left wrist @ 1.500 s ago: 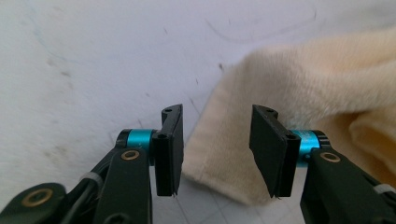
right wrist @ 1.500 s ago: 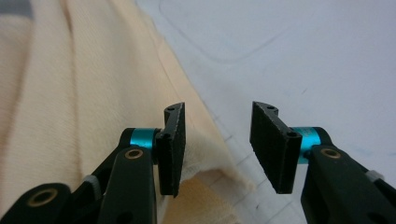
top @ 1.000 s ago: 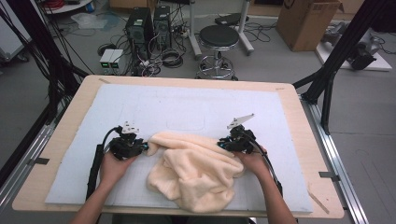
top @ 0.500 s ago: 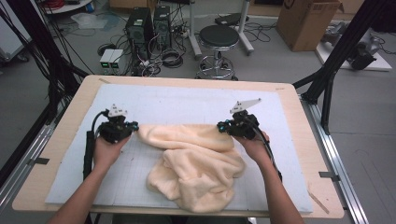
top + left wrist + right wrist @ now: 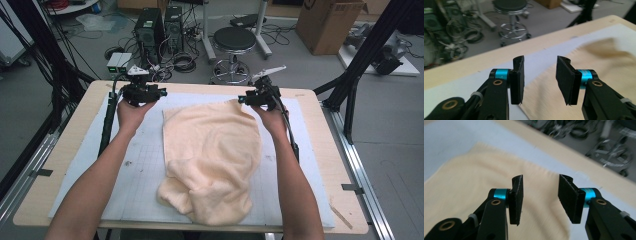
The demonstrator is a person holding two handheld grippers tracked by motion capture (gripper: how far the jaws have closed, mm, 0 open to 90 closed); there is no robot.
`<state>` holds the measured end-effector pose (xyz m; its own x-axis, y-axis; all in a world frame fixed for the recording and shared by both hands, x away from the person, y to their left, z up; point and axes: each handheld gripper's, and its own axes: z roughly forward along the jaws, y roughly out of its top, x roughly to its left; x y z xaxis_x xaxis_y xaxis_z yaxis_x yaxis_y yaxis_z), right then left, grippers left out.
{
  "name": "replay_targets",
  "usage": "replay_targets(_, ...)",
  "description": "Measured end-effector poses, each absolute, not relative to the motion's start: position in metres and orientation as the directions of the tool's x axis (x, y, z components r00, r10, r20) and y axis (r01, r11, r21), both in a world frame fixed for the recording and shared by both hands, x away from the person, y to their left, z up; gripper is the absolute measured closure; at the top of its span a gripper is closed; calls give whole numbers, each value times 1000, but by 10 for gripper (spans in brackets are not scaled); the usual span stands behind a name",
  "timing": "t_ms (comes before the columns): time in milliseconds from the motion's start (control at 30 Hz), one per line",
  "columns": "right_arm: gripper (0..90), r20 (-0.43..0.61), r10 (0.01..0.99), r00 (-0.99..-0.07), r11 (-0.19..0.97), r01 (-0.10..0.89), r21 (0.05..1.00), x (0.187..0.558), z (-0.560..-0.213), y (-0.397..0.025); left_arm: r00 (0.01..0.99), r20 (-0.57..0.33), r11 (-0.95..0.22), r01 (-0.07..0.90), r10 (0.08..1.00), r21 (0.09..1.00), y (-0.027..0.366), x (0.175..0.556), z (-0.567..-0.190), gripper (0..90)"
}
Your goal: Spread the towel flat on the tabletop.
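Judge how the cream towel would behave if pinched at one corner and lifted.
The towel would probably droop limply: it already lies in soft folds and bunches at its near end. Its fuzzy pile suggests it grips rather than slips. It looks light, though thick.

towel blurred, forearms cut off below

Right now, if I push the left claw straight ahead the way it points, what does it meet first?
The left claw stands open, with the cream towel under and ahead of it. Going straight on, it would likely meet the towel's far edge, then the white mat. Depth is unclear, so it may pass just above.
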<state>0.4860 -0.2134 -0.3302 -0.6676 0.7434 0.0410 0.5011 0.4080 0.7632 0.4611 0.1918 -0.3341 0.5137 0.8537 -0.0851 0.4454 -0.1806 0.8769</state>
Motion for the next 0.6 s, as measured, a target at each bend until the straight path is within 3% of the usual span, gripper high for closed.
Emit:
replay_targets(133,547,4,723,-691,428,452,783,460,-342,-217,563,-103,-194,444,820,875,193,437,-351,569)
replay_targets(467,503,72,616,-784,389,383,837,375,-356,-236,715,-111,-234,366,690,901,189,352,-369,514)
replay_targets(600,478,55,566,-823,422,346,838,338,-362,-235,768,-106,-260,339,632,904,188,319,-377,476)
